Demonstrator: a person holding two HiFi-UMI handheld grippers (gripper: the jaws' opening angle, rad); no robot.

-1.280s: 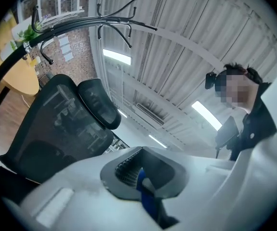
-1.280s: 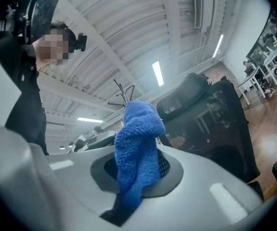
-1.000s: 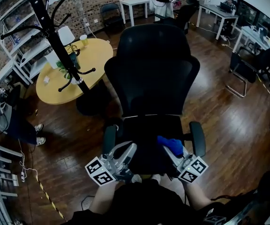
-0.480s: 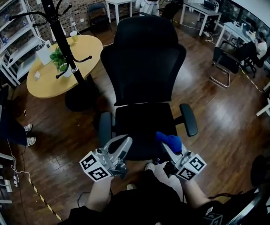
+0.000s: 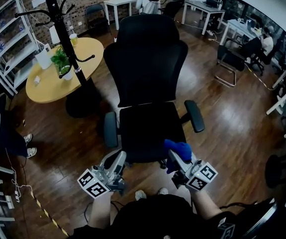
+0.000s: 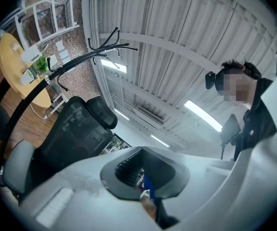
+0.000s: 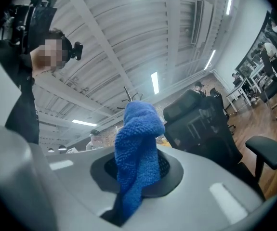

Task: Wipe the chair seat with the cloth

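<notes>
Head view: one chair (image 5: pixel 147 128), one blue cloth (image 5: pixel 179 150) clamped in right tongs (image 5: pixel 173 157); left tongs (image 5: pixel 118 159) closed, empty.

Round table (image 5: pixel 43 86) beside coat rack (image 5: pixel 64 34)

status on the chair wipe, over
Right hand-held gripper shut on blue cloth, at front right corner of seat. Left hand-held gripper shut, empty. Nothing lying on seat.

The cloth's (image 7: pixel 137 153) lower end vanishes between the right gripper's (image 7: pixel 139 177) fingers. In the head view the cloth covers their tips and a front corner of the chair seat (image 5: pixel 147 131). The chair's base lies hidden beneath the seat, and the coat rack's (image 5: pixel 63 26) top runs off the upper edge.
</notes>
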